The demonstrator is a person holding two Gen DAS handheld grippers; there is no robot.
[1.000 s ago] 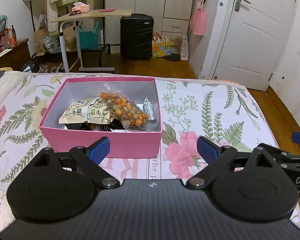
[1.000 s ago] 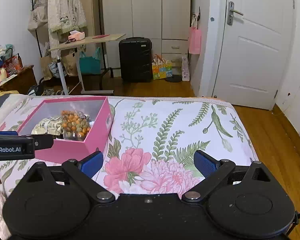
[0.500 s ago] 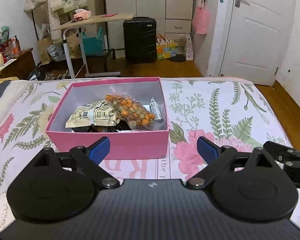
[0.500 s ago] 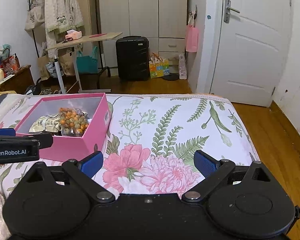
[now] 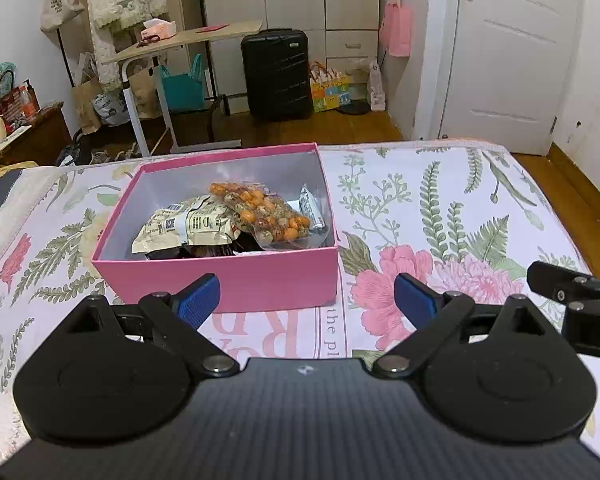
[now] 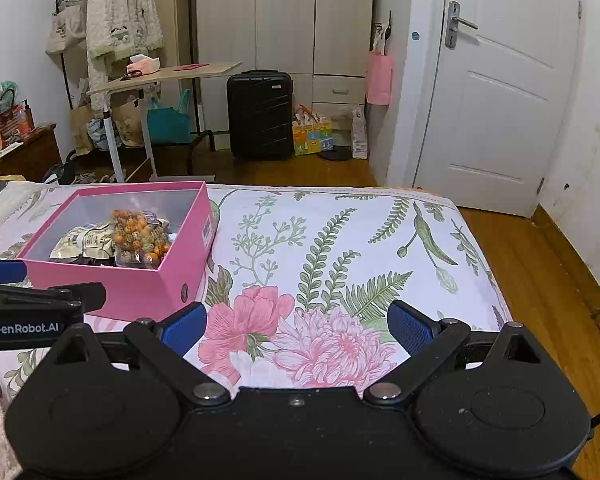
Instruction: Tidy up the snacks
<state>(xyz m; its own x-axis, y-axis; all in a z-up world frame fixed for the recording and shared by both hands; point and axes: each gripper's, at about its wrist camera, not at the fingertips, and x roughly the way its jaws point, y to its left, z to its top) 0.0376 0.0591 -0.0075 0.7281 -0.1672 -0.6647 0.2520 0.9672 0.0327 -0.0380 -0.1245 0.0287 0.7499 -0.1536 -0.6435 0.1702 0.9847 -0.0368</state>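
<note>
Both views now sit a little higher than before, so more floor shows. Left gripper (image 5: 307, 294) and right gripper (image 6: 297, 326) are spread wide and empty — the snacks (image 5: 260, 212) lie inside the pink box (image 5: 228, 276) on the floral bedsheet (image 5: 440, 208).

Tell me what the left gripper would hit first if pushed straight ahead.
Most likely the near wall of the pink box, which stands directly ahead of the open left gripper on the floral bedspread. Depth is unclear; held higher, it would pass over the snacks inside.

"GenRobot.AI" on the left hand-held gripper (image 6: 24, 327); bedsheet (image 5: 332, 326) reads "the".
</note>
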